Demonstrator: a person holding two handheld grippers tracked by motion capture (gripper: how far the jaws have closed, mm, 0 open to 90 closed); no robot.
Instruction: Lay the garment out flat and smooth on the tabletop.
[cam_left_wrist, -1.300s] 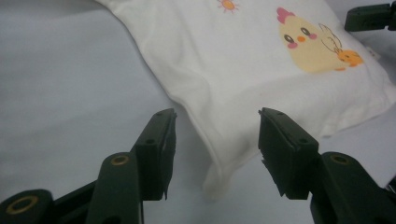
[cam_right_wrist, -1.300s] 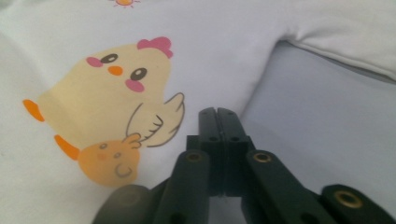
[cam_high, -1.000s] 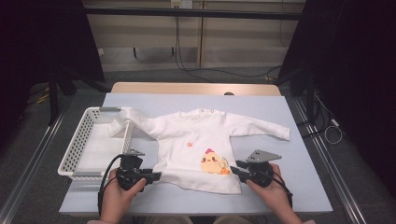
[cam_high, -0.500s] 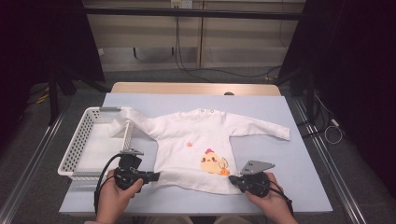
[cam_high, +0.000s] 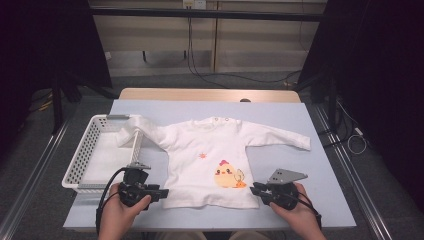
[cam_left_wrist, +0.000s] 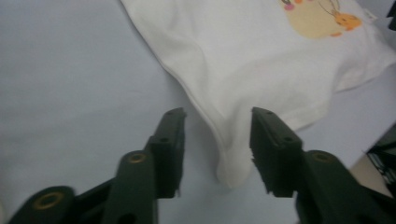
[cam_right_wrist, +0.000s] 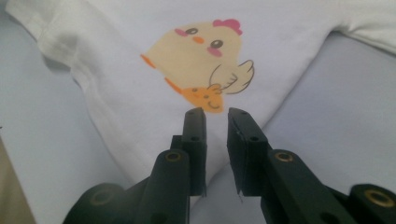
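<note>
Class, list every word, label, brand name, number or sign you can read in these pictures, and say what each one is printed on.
No readable text anywhere.
The white shirt carries pictures, not words: a yellow chick print and a small orange mark.
The white basket and the blue table bear no lettering.

White chick-print shirt (cam_high: 210, 160) lies flat, sleeves spread.
</note>
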